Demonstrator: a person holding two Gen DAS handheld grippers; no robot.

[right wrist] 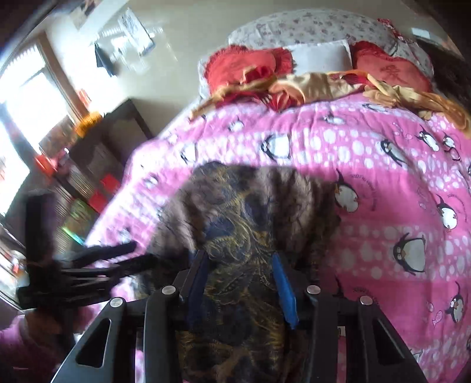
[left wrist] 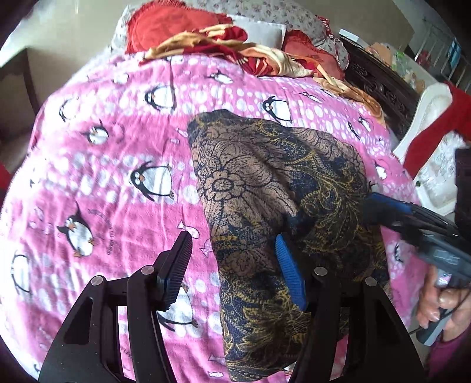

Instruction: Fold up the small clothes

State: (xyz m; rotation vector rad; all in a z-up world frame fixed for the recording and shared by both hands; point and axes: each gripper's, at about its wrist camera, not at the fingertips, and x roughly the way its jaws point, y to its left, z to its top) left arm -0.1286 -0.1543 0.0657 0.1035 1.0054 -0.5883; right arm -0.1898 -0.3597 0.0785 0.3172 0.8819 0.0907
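Note:
A dark floral garment (left wrist: 265, 182), brown, navy and gold, lies bunched on the pink penguin blanket (left wrist: 103, 182). My left gripper (left wrist: 232, 238) is open. Its left pad hangs over the blanket, and its blue right pad (left wrist: 290, 274) rests against the garment's near left part, without a pinch. In the right wrist view a thick ridge of the garment (right wrist: 241, 224) fills the gap of my right gripper (right wrist: 240, 254), whose blue pads close on it. That gripper (left wrist: 371, 206) meets the garment's right edge, a hand (left wrist: 441, 300) behind it. My left gripper (right wrist: 144, 252) shows blurred at the left.
Red pillows (left wrist: 164, 23), a floral pillow (right wrist: 318, 26) and a gold-and-red cloth (left wrist: 259, 50) lie at the head of the bed. A dark carved headboard (left wrist: 379, 85) and a red cloth (left wrist: 435, 126) over a white item are to the right. Dark shelves (right wrist: 97, 165) stand left of the bed.

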